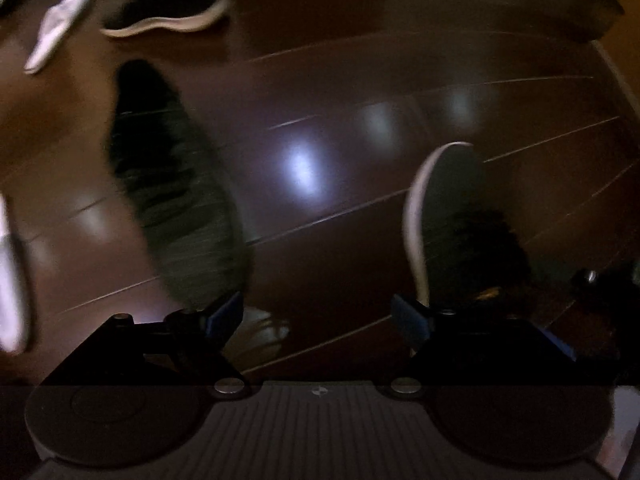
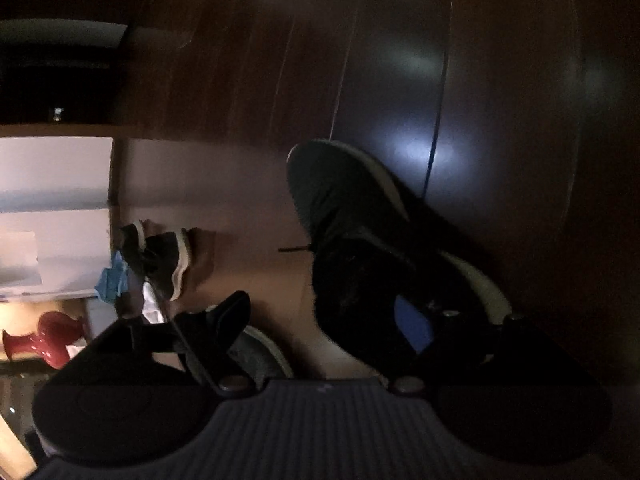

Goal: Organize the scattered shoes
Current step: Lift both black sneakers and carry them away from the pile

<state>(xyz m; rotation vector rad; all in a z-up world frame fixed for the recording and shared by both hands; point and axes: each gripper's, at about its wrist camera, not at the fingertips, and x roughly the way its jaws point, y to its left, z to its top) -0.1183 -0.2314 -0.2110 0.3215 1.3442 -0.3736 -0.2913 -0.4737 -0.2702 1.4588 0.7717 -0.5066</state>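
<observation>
In the left wrist view my left gripper (image 1: 318, 316) is open above a dark wooden floor (image 1: 340, 208), with nothing between its fingers. A blurred dark shoe (image 1: 172, 200) lies ahead of the left finger. A black shoe with a white sole (image 1: 452, 220) lies ahead of the right finger. A third black, white-soled shoe (image 1: 168, 4) rests farther off. In the right wrist view my right gripper (image 2: 324, 322) is open wide. Its right finger's blue pad (image 2: 412, 328) sits at the collar of a black, white-soled shoe (image 2: 352, 216); the left finger stands apart from the shoe.
White footwear (image 1: 60, 28) lies at the far left of the floor. In the right wrist view another black shoe (image 2: 164, 264), a blue cloth (image 2: 110, 282), a red vase (image 2: 44, 340) and a white cabinet front (image 2: 56, 208) stand to the left.
</observation>
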